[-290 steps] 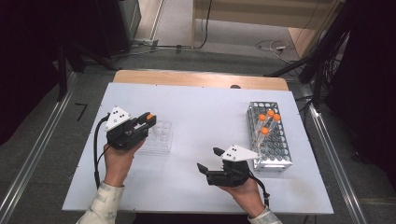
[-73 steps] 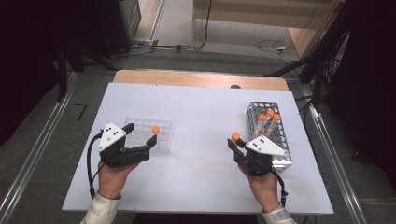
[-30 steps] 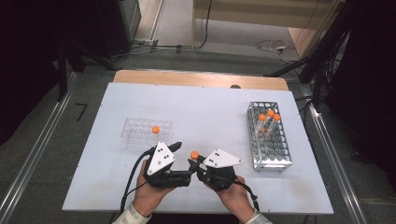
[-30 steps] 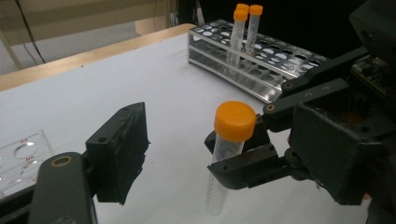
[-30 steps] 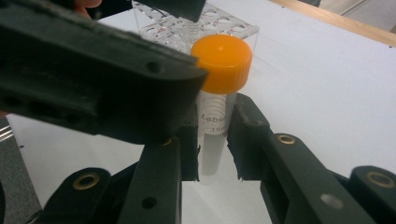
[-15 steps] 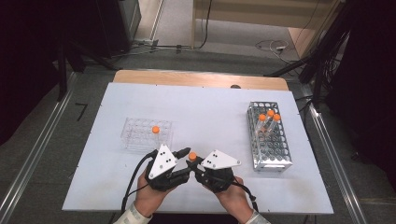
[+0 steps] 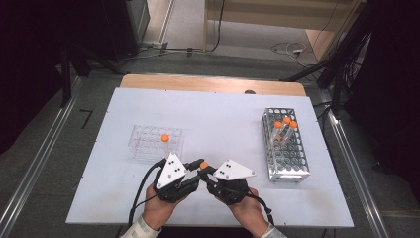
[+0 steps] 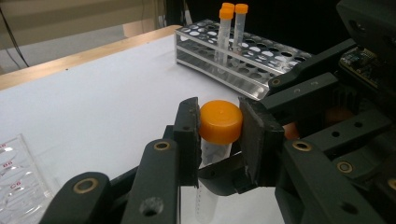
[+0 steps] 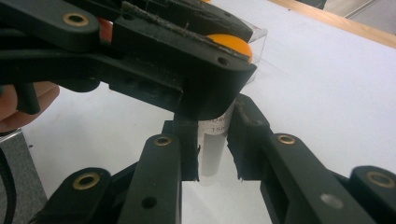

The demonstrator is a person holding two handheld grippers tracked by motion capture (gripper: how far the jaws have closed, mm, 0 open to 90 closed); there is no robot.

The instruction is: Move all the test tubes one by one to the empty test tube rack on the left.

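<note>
A clear tube with an orange cap (image 7: 203, 165) is held upright just above the table's front middle, between my two grippers. My left gripper (image 7: 197, 164) is shut on the orange cap (image 8: 220, 121), one jaw on each side. From the other side, my right gripper (image 7: 207, 174) is shut on the tube's body (image 9: 212, 151) below the cap. In the right gripper view, the left gripper's jaws cross over the top of the tube and hide most of the cap (image 9: 233, 44).
A clear plastic rack (image 7: 148, 145) at the left holds one orange-capped tube (image 7: 165, 138). A metal wire rack (image 7: 292, 161) at the right holds three capped tubes (image 7: 286, 124) at its far end. White tabletop lies between the racks.
Both grippers came in from the two racks and met at the front middle. The right one brought the tube, and the left jaws have shut on its cap.
</note>
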